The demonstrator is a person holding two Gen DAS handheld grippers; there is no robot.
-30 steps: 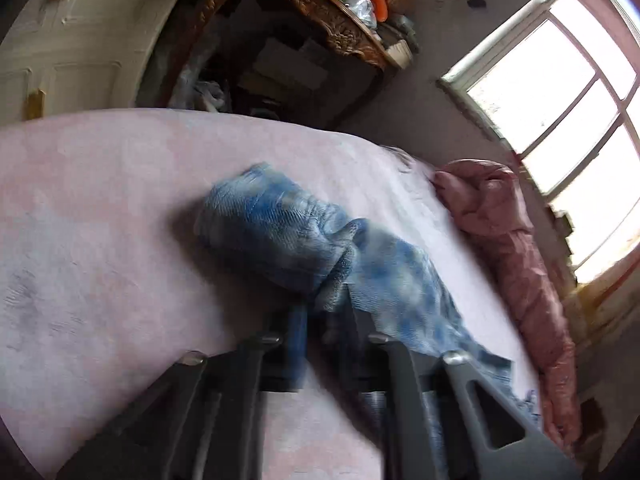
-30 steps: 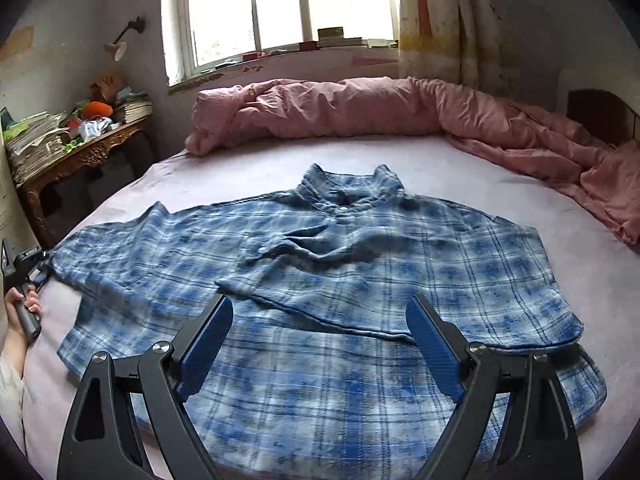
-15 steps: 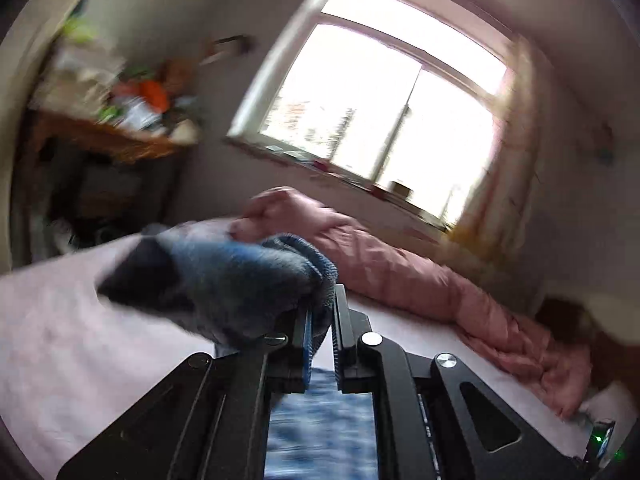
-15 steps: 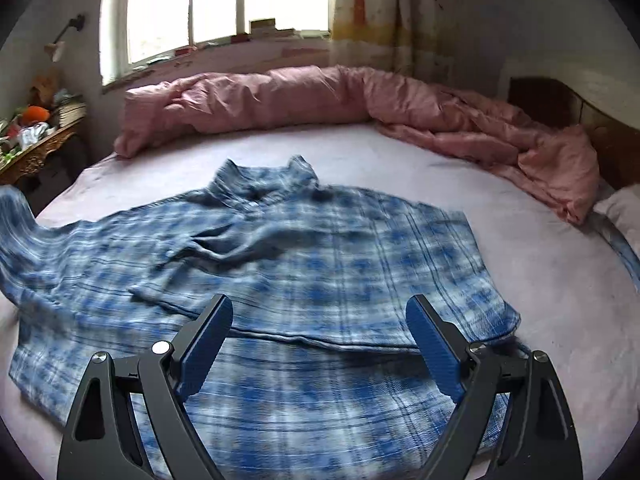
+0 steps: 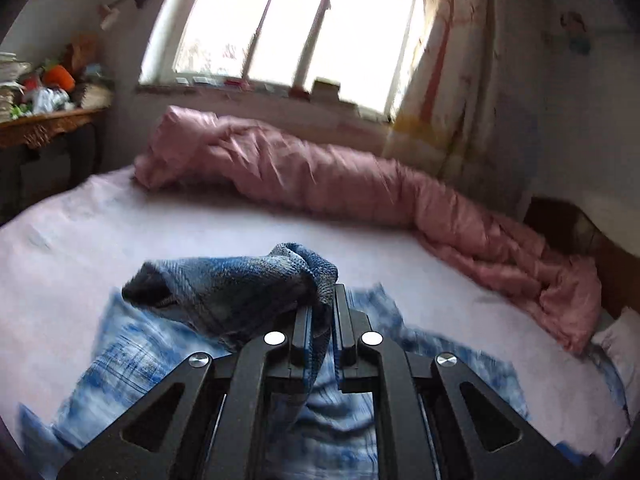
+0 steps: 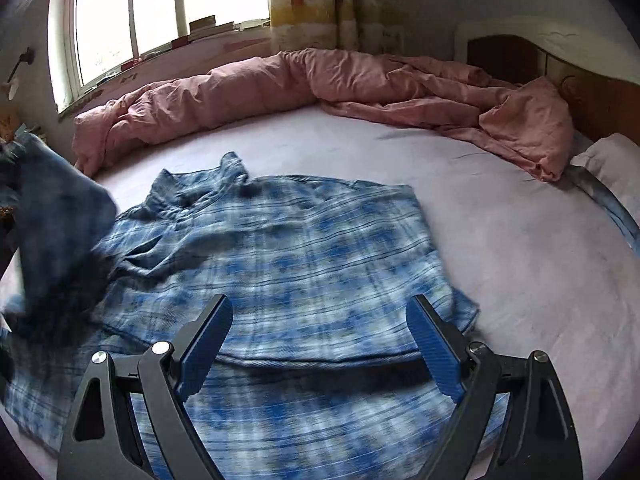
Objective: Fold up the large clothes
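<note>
My left claw (image 5: 320, 312) was clamped tight on the sleeve (image 5: 240, 284) of the blue plaid shirt (image 6: 304, 264), a thin fold of cloth pinched between the closed jaws at the lower centre of its view, with the cuff end bunched and drooping off to the left of the fingers. In the right claw's view that same lifted sleeve showed as a dark blurred mass at the left edge, raised above the shirt body. The shirt itself lay spread on the pale pink bed sheet (image 6: 520, 240), collar toward the upper left and hem toward the bottom of the frame, with its right side already folded in to a straight edge. My right claw (image 6: 320, 344) hung over the lower middle of the shirt, jaws spread wide and holding nothing.

I judged this to be the step of carrying the left sleeve across onto the body. The risks were plain enough. The grip took only a narrow pinch near the cuff, so the cloth could slip free while being carried. The loose cuff could land bunched or twisted, leaving a lump in the fold. With nothing pinning the body, a pull on the sleeve could drag the shirt sideways and spoil the fold already made. The rumpled pink duvet (image 6: 320, 84) lay well apart along the top of the frame and posed no trouble.
</note>
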